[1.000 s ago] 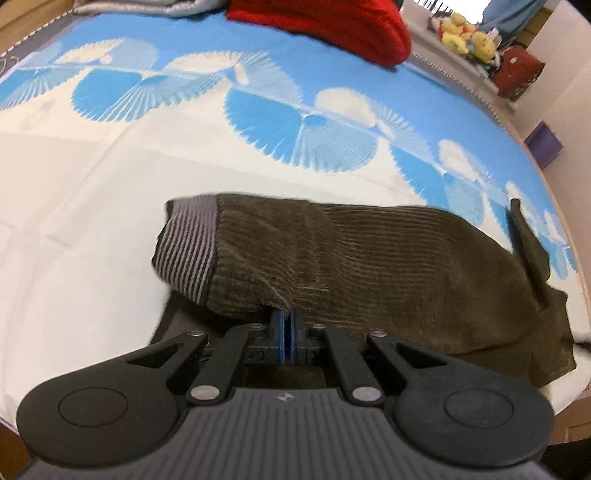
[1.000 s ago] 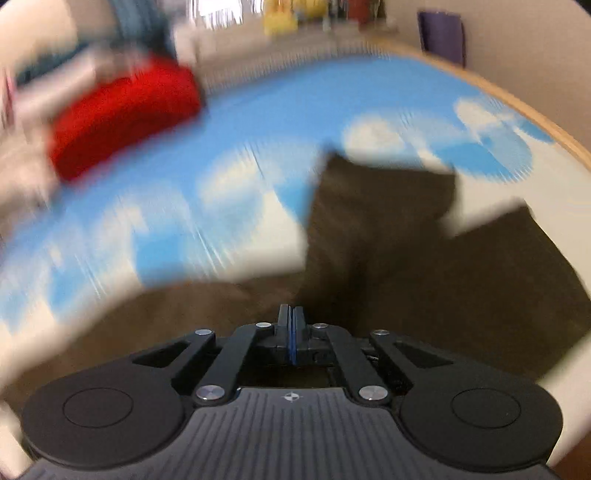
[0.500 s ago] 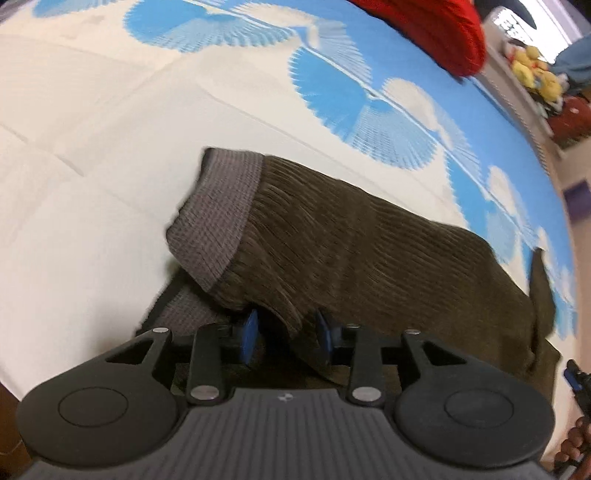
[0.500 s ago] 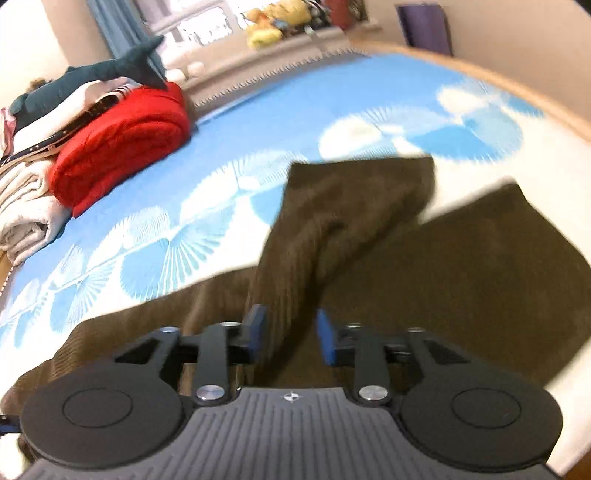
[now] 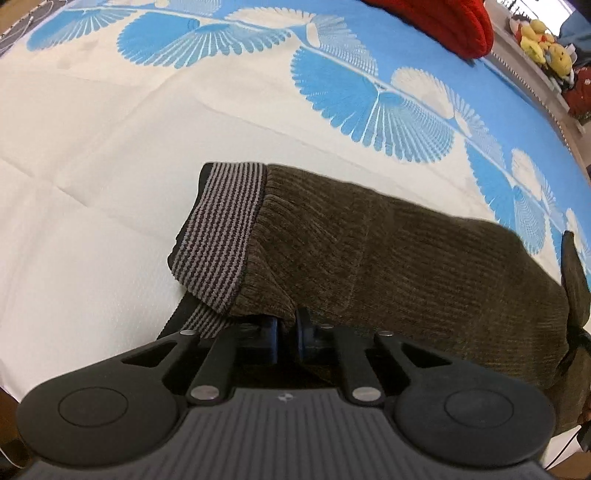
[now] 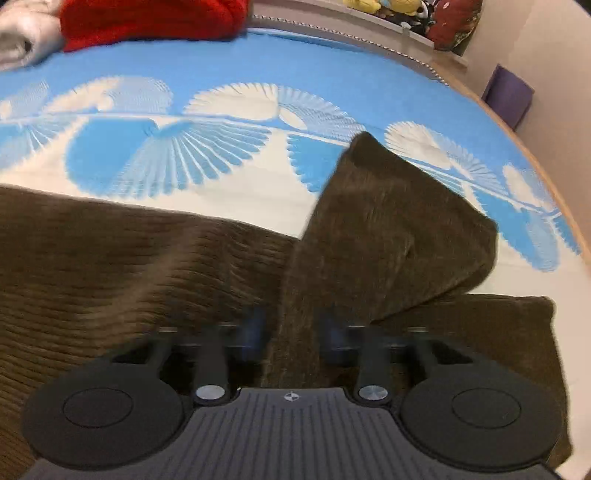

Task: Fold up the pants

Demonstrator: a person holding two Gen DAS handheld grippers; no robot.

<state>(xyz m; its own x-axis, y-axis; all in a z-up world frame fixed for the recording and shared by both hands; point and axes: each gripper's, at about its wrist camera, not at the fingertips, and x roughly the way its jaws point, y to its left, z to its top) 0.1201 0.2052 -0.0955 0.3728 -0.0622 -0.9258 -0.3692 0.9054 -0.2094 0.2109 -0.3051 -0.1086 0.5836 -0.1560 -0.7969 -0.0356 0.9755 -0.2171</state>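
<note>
The brown corduroy pants (image 5: 388, 266) lie across the near side of the bed (image 5: 110, 155), on its cream and blue fan-patterned cover. In the left wrist view they run from the striped grey waistband (image 5: 221, 236) at about 9 o'clock of the garment out toward 3 o'clock, where a loose end of cloth stands up near the frame's edge. The waistband is folded over, with a second strip of the same stripe showing beneath it at 6 o'clock.

The left gripper (image 5: 287, 338) sits at the near edge of the pants just right of the waistband. Its jaws stand a narrow gap apart with a fold of corduroy hanging into that gap; the blue pads do not look pressed onto it, so the jaws read as released.

In the right wrist view the pants (image 6: 129, 258) spread from 9 o'clock across the lower frame, and one pant leg (image 6: 391, 229) lies folded back over them, rising toward 12 o'clock with its corner resting on the cover. The right gripper (image 6: 291, 332) straddles the near part of that leg: its jaws are wide apart, one on each side of the cloth, released. This part is motion-blurred.

At the far side of the bed, around 12 o'clock, lies a red blanket (image 6: 147, 18), and plush toys (image 5: 541, 44) sit on a ledge beyond it
</note>
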